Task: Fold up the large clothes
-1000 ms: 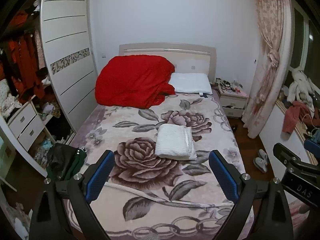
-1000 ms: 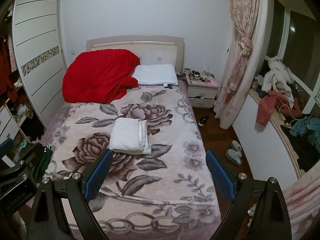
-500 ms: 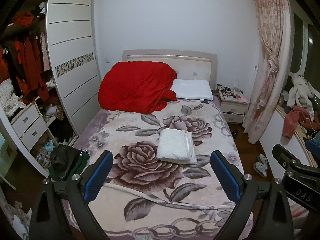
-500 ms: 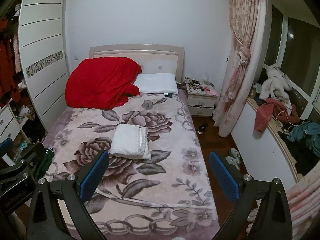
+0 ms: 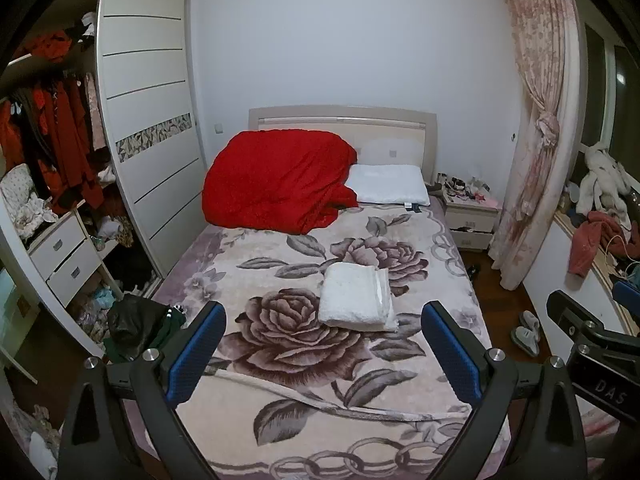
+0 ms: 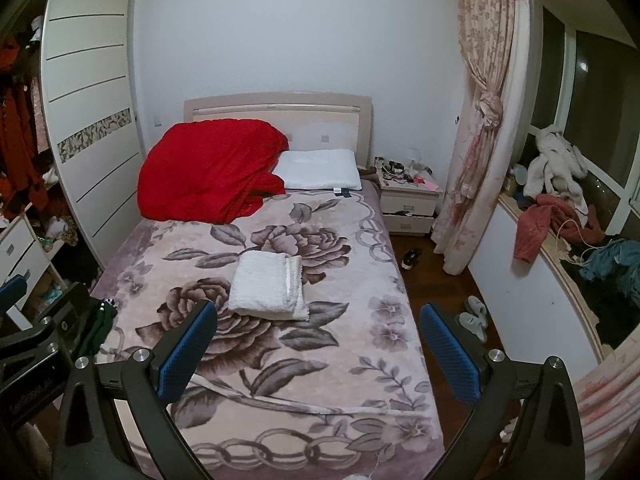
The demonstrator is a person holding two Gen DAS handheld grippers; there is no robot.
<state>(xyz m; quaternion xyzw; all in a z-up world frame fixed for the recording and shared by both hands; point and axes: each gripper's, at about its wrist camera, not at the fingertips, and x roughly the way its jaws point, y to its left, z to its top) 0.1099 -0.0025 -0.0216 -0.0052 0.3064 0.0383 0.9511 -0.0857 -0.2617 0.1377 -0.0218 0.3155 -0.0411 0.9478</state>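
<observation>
While both grippers hang above the bed's foot:
Left gripper [image 5: 324,350]: jaws spread, holding nothing
Folded white garment [image 5: 356,296]: mid-bed on the floral blanket [image 5: 288,412]
Right gripper [image 6: 318,350]: jaws spread, holding nothing

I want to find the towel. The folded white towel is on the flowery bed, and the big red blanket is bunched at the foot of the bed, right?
Not quite. The folded white towel does lie on the flowery bed, but the big red blanket is bunched at the head of the bed, against the headboard beside the white pillow. The left wrist view shows it.
</observation>
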